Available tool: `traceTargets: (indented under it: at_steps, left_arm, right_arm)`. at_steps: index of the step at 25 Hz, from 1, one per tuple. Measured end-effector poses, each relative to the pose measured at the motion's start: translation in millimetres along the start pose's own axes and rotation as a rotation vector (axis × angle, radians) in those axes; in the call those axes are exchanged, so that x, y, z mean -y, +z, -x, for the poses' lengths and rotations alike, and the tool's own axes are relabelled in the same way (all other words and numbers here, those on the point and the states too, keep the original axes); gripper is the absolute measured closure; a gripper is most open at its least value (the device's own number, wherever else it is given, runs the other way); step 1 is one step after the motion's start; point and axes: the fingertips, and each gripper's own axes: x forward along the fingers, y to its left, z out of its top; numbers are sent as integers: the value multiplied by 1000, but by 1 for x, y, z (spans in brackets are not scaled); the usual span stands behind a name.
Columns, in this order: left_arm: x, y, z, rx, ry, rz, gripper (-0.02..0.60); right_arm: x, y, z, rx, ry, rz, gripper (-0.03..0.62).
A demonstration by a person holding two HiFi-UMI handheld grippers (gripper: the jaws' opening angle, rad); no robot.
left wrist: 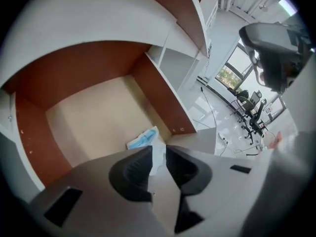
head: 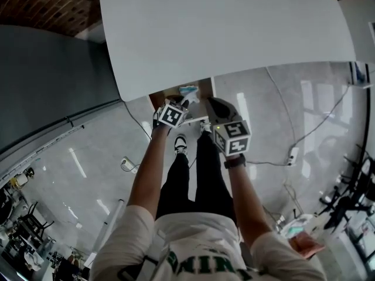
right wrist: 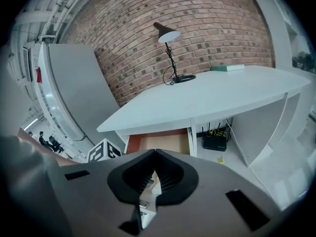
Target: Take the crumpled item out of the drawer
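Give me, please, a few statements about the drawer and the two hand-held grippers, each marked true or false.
1. The drawer under the desk is open. True.
2. The crumpled item lies on the desktop. False: it lies inside the drawer.
3. A lamp stands on the desk. True.
4. The left hand-held gripper is shut on the crumpled item. False: its jaws stand apart, short of the item.
5. The right hand-held gripper has its jaws wide open. False: their tips meet, with nothing between them.
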Motion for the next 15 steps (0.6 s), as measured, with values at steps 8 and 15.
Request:
traceTargets:
  at_steps: [8,15]
  left_arm:
    - [-10,-16,-56,-60,-5,-127,391]
    - [-19,-25,-85,-159,36,-226,462]
  right_arm:
    - [11,-2,-13,24,19,-59,589]
    - [31,-14,-11,32,1,-80,589]
